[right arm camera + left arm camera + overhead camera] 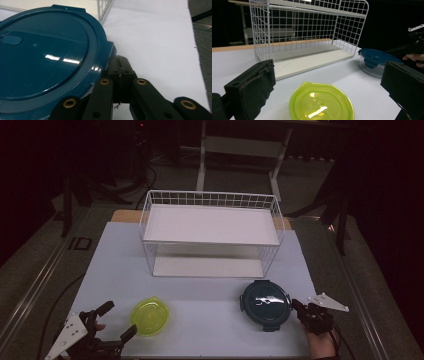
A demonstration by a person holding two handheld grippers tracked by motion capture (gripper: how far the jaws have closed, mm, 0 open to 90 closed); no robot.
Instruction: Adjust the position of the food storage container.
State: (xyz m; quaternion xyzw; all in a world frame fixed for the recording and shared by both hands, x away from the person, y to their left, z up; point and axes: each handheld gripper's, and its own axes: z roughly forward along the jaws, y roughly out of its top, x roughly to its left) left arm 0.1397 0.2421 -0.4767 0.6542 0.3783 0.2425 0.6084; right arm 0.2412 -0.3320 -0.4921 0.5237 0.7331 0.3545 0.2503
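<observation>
While the left gripper (116,321) sits at the surface's (210,290) near-left corner, jaws released, the round yellow-green plastic lid (149,316) lies just beside them. Right gripper (298,308), jaws clenched together, touches the round dark-blue lidded container (265,304) near the right edge.
</observation>
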